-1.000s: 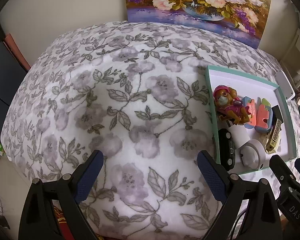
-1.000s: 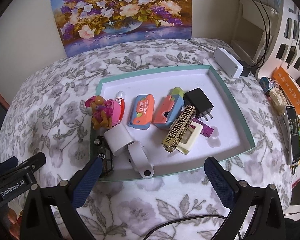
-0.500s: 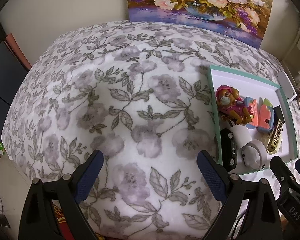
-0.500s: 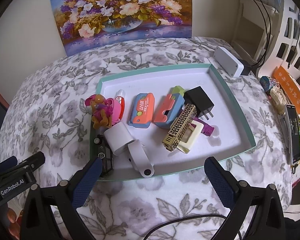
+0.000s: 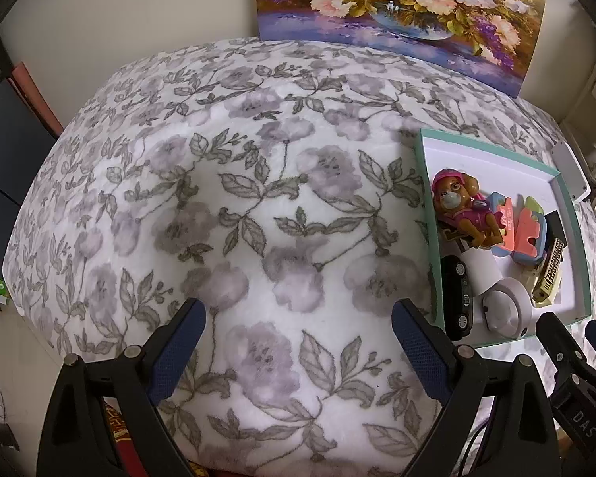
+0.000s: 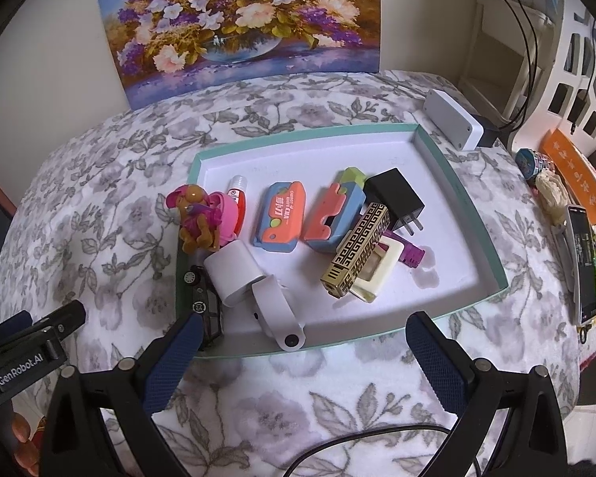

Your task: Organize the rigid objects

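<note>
A shallow teal-rimmed white tray lies on the floral cloth and holds several small rigid items: a toy dog figure, a black toy car, a white block, a white round device, orange-blue cases, a black plug and a gold patterned bar. My right gripper is open just in front of the tray's near rim, holding nothing. My left gripper is open over bare cloth, left of the tray.
A flower painting leans on the wall at the back. Right of the tray are a white box, a phone, orange packaging and white shelving. A black cable crosses the cloth near my right gripper.
The left gripper view has shifted slightly, so the tray sits a little further right. The right gripper and the tray's items have not visibly moved.
</note>
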`<act>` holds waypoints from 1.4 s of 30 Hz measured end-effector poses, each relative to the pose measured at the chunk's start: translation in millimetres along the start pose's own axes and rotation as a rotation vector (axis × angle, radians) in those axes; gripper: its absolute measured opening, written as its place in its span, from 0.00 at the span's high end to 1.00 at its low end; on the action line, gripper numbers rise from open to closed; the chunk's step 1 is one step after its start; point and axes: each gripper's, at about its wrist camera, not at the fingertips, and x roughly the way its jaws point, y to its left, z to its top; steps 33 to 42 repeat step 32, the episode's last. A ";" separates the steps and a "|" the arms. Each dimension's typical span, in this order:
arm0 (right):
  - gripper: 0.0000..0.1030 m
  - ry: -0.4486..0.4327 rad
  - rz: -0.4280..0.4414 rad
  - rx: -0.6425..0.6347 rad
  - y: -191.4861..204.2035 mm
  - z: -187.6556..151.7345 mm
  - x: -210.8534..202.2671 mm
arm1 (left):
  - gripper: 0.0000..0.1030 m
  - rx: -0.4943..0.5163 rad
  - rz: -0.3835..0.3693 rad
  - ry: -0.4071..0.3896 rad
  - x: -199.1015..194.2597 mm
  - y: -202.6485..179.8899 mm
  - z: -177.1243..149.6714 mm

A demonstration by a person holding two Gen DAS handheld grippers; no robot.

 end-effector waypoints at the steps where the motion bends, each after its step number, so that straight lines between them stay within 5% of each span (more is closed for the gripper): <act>1: 0.00 0.001 -0.001 0.000 0.0 0.4 0.2 | 0.08 0.000 0.000 0.002 0.3 0.2 0.0; 42: 0.00 0.014 -0.007 -0.006 1.1 0.4 3.0 | 0.08 0.000 0.005 -0.020 -6.7 -2.0 1.5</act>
